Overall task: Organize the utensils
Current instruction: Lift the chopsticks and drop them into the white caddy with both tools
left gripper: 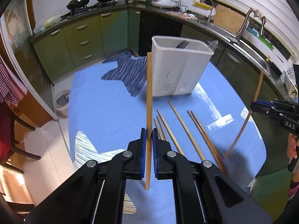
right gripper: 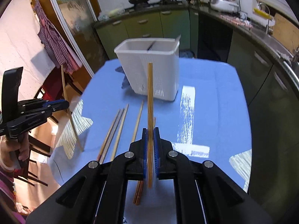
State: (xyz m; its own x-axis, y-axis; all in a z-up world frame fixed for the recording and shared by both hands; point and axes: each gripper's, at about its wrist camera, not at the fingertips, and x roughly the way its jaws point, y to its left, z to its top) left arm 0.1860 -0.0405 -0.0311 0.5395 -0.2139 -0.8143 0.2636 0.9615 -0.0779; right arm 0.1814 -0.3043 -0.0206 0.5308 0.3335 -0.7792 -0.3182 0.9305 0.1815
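Observation:
My left gripper (left gripper: 149, 130) is shut on one wooden chopstick (left gripper: 149, 93), which stands nearly upright above the blue-clothed table (left gripper: 104, 112). My right gripper (right gripper: 150, 129) is shut on another chopstick (right gripper: 150, 93), also held upright. Each view shows the other hand too: the right gripper (left gripper: 252, 106) at the right edge, the left gripper (right gripper: 67, 103) at the left edge. A white slotted utensil holder (left gripper: 179, 69) (right gripper: 149, 71) stands at the far side of the table with a dark fork (left gripper: 182, 44) in it. Several loose chopsticks (left gripper: 179, 128) (right gripper: 119, 127) lie on the cloth between the grippers and the holder.
Green cabinets and a dark counter (left gripper: 104, 11) wrap around behind the table, with woks, a rice cooker and a sink (left gripper: 220, 28). A small bin (left gripper: 62, 100) sits on the floor to the left. A dark chair (right gripper: 37, 145) stands by the table's left edge.

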